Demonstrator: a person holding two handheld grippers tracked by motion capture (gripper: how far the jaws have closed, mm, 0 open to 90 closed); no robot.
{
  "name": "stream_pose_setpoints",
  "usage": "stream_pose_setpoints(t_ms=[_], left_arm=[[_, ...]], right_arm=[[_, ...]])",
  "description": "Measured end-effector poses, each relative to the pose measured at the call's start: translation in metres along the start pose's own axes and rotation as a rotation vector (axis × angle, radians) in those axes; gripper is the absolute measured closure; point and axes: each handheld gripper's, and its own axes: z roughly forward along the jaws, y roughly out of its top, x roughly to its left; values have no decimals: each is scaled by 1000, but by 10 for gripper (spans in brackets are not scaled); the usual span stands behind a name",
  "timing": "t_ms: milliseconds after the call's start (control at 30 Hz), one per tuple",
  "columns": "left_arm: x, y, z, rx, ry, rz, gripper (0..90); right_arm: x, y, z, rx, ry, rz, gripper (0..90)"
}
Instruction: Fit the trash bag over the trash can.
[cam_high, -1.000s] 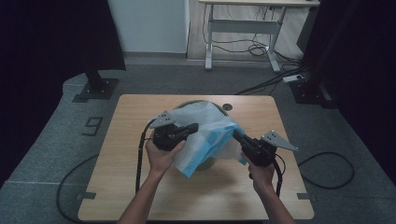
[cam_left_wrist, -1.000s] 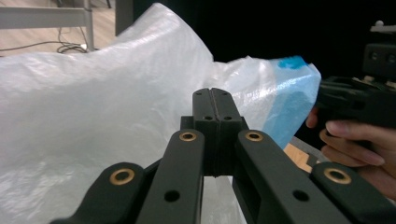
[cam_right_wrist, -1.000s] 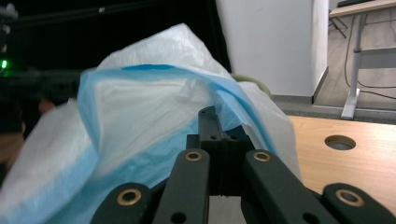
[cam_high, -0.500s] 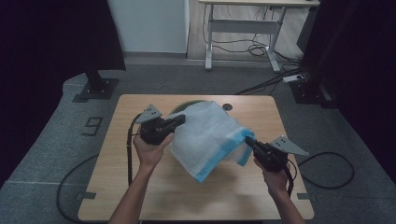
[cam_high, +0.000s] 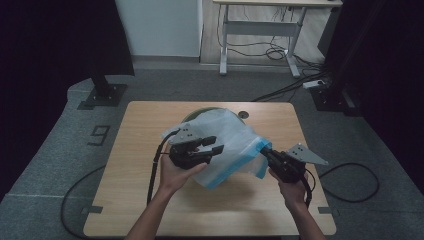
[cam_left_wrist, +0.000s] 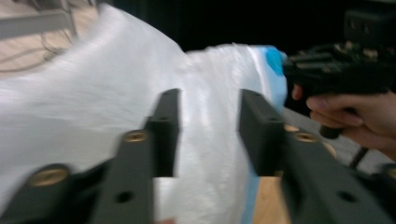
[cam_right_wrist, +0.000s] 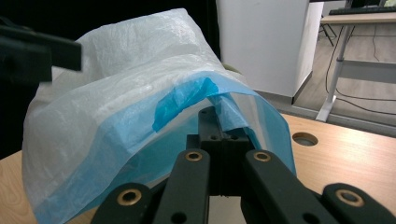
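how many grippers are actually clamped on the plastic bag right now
1. The right gripper is shut on the plastic bag's blue-edged rim. The left gripper stands open against the bag's white side, its jaws having just been opening.

**Wooden Table Stands on Grey Carpet Among Stands and Cables**

A light wooden table with rounded corners (cam_high: 150, 200) sits on grey carpeted floor (cam_high: 60, 165), a small round cable hole (cam_high: 243, 115) near its far edge. A dark green round rim (cam_high: 200, 113) shows on the tabletop near that hole. On the carpet to the left, a pale marking shaped like the numeral nine (cam_high: 99, 135) lies beside a black stand with a flat square base (cam_high: 102, 95). Beyond — against a white wall panel (cam_high: 160, 27) — a grey metal-framed desk (cam_high: 260, 35) stands over tangled black cables (cam_high: 270, 50). Black curtains (cam_high: 45, 55) flank the scene, and a white power strip (cam_high: 314, 84) rests at right.
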Motion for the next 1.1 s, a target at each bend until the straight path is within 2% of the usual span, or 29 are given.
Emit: stream_pose_setpoints(t_ms=[100, 233, 300, 367, 467, 533, 667, 767, 800, 867, 933, 1100], left_arm=[[-3, -1, 10, 41, -22, 4, 420], [-7, -2, 23, 103, -20, 6, 410], [-8, -3, 27, 129, 0, 10, 531], [-7, -2, 28, 128, -30, 5, 736], [-3, 1, 25, 97, -49, -12, 896], [1, 4, 23, 78, -64, -29, 898], [16, 12, 13, 13, -45, -63, 900], [30, 16, -1, -43, 4, -86, 900], [30, 16, -1, -43, 4, -86, 900], [40, 16, -12, -69, 60, -95, 900], [46, 15, -19, -75, 102, -88, 900], [62, 15, -40, -121, 134, -122, 900]], right_arm=[[-1, 0, 0, -1, 1, 14, 886], [-1, 1, 0, -7, 4, 29, 886], [-1, 2, 0, -12, 5, 28, 887], [0, 2, -1, -15, 6, 27, 887], [1, 2, -2, -14, 7, 17, 887], [1, 1, -2, -12, 3, 11, 886], [-3, -3, 0, -2, -10, 12, 887], [-8, -5, 3, 5, -18, 21, 887], [-9, -6, 3, 6, -20, 26, 887], [-11, -7, 6, 10, -25, 22, 887], [-12, -5, 11, 33, -38, -17, 887], [-17, 8, 17, 28, -60, -36, 887]])
